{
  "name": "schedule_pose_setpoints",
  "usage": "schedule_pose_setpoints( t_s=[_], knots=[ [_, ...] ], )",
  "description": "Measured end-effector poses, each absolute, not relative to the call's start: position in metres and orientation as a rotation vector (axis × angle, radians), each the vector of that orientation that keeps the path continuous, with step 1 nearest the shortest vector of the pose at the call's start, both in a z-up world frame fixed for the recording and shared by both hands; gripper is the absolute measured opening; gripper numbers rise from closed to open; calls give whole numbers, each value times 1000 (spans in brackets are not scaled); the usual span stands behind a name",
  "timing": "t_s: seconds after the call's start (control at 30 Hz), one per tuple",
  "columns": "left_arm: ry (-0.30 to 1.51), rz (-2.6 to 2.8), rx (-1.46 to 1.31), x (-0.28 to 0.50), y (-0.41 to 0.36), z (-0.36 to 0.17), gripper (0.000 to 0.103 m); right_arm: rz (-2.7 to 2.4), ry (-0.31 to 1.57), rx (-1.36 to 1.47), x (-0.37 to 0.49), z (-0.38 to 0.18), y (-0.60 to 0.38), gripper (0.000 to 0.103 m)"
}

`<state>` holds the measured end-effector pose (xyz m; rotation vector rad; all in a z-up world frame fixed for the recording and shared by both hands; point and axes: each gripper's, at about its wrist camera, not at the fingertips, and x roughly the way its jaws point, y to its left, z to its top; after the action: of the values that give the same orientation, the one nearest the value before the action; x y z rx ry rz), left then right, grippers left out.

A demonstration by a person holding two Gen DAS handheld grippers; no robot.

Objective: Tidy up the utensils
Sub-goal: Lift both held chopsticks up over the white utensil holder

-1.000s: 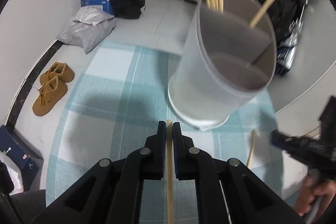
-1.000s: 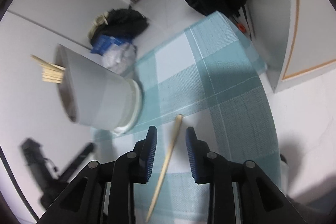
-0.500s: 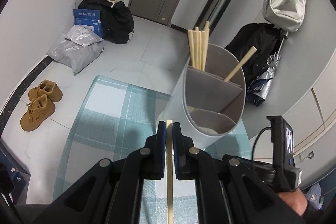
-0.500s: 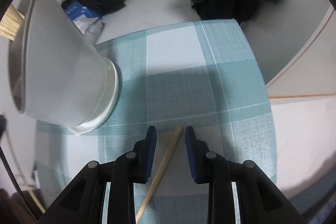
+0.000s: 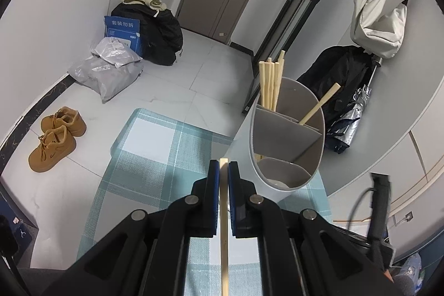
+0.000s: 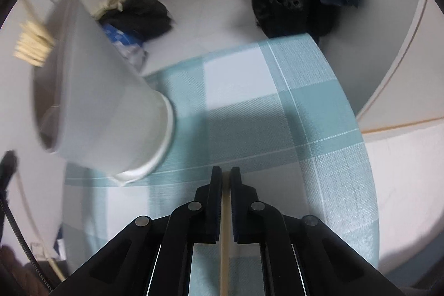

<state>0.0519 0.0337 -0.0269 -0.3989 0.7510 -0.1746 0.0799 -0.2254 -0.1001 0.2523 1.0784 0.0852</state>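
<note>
Your left gripper [image 5: 224, 171] pinches a pale wooden chopstick [image 5: 224, 240] lengthwise, its long axis running straight along the fingers toward twelve o'clock. The white cylindrical holder with grey dividers [image 5: 288, 140] stands at about one o'clock, just beside the chopstick's tip, on the blue-checked cloth of the table [image 5: 144, 165]; its far compartment already holds a bundle of chopsticks [image 5: 270, 85]. Your right gripper [image 6: 226, 179] is now pressed together on a second wooden chopstick [image 6: 224, 248], where a second ago its jaws were spread around it. In that view the holder [image 6: 111, 113] sits at ten o'clock. The left gripper looks nearer to the holder's opening.
</note>
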Motion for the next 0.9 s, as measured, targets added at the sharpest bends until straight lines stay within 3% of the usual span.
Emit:
schedule_pose_setpoints(
  t_s=[0.47,0.9],
  knots=[
    [691,-240,-350,28,11,7,3,277,659,294,-1,-23,-225,5],
    [623,-259,-312,16,-8,63,3,352,440,327,-20,27,-226,5]
  ],
)
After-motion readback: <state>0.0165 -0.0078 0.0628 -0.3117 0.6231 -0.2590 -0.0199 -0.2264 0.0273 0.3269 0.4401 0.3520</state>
